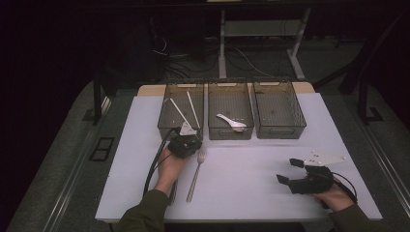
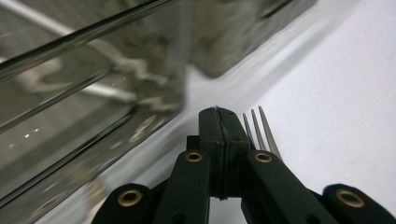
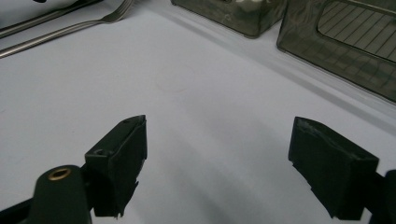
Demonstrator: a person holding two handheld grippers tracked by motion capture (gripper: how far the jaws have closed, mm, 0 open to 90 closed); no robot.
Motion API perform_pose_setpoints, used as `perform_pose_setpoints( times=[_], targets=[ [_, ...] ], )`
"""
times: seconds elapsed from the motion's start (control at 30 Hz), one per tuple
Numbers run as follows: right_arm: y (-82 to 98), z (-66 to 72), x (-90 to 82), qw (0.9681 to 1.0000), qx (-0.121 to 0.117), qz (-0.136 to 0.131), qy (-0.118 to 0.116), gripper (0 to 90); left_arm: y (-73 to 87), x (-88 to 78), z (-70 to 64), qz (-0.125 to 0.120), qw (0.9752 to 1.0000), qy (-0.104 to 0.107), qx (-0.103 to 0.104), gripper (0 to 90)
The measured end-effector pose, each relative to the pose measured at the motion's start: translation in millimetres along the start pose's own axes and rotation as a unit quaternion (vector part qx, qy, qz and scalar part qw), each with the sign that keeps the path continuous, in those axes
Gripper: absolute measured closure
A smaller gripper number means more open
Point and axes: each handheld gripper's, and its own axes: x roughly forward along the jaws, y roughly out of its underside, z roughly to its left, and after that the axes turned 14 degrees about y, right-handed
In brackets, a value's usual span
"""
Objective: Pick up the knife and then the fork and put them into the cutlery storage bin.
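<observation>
Fork (image 2: 261,128) on the table just beside the clenched, empty left tool (image 2: 218,116); right tool (image 3: 219,158) wide open.

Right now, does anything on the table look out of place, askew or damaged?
Nothing looks damaged or spilled. The one stray item is the fork, lying loose on the white table in front of the bins while chopsticks and a white spoon already sit in bins. The left gripper, shut with nothing between its jaws, is beside the fork's tines.

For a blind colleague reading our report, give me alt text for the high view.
A person's left gripper, jaws shut, sits beside a metal fork on a white table, just before three clear bins. The right gripper rests open at the right.
</observation>
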Motion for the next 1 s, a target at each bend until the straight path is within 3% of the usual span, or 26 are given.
perform_pose_setpoints(
  times=[0.27, 0.63, 0.83, 1.0],
  targets=[
    [0.1, 0.6, 0.3, 1.0, -0.002, 0.002, -0.001, 19.4, -10.8, 15.9, -18.0, 0.008, 0.9991, 0.034, 0.024, 88.8],
    [0.4, 1.1, 0.9, 1.0, -0.006, 0.004, -0.001, 19.4, -19.7, 35.0, -46.6, 0.012, 0.9951, 0.085, 0.05, 88.8],
    [0.4, 1.3, 0.7, 1.0, -0.007, 0.005, -0.001, 19.4, -20.9, 39.1, -52.9, 0.012, 0.994, 0.092, 0.058, 88.6],
    [0.3, 1.0, 0.1, 1.0, -0.006, 0.004, -0.001, 19.4, -18.5, 24.8, -51.9, 0.0, 0.9951, 0.085, 0.051, 79.5]
  ],
)
